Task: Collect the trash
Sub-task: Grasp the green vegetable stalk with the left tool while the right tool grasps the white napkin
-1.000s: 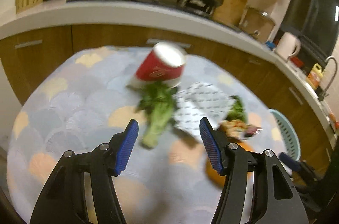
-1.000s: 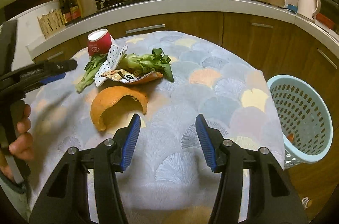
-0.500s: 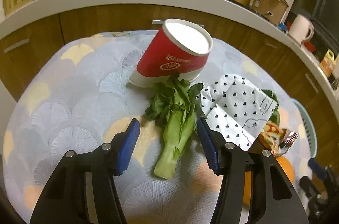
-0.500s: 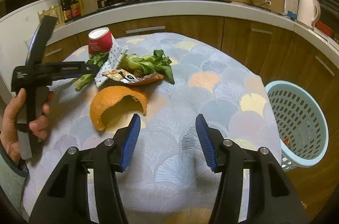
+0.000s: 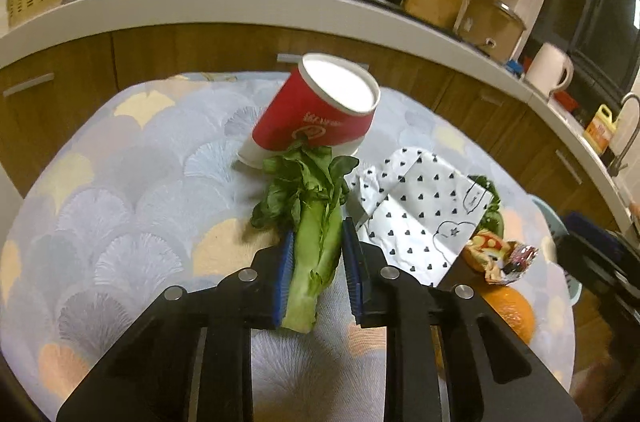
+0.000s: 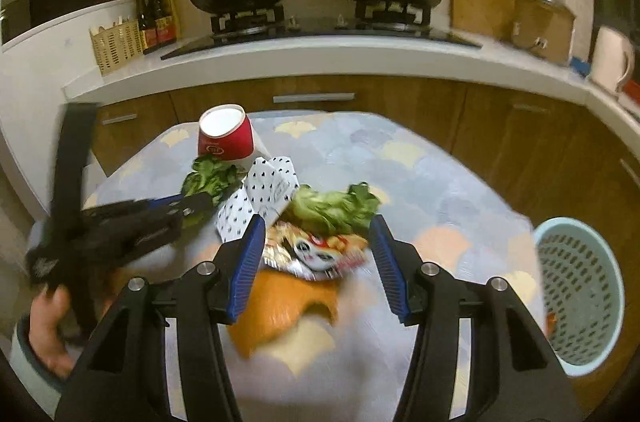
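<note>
My left gripper (image 5: 316,262) is shut on the pale stalk of a leafy green vegetable (image 5: 314,222) lying on the table. A red paper cup (image 5: 316,118) leans just beyond its leaves. A white heart-print paper bag (image 5: 416,218) lies to its right. My right gripper (image 6: 316,250) is open, with a crumpled snack wrapper (image 6: 316,254) between its fingers and an orange peel (image 6: 280,310) under it. A second leafy green (image 6: 332,208) lies just beyond the wrapper. The left gripper also shows in the right wrist view (image 6: 176,210).
A light blue perforated basket (image 6: 580,298) stands off the table's right edge. The table has a blue and peach scalloped cloth (image 5: 120,190). A kitchen counter with wooden cabinets (image 6: 400,102), a wok and a steel pot runs behind.
My left gripper has moved forward and closed on the vegetable stalk. My right gripper has moved forward over the orange peel to the wrapper, still open.
</note>
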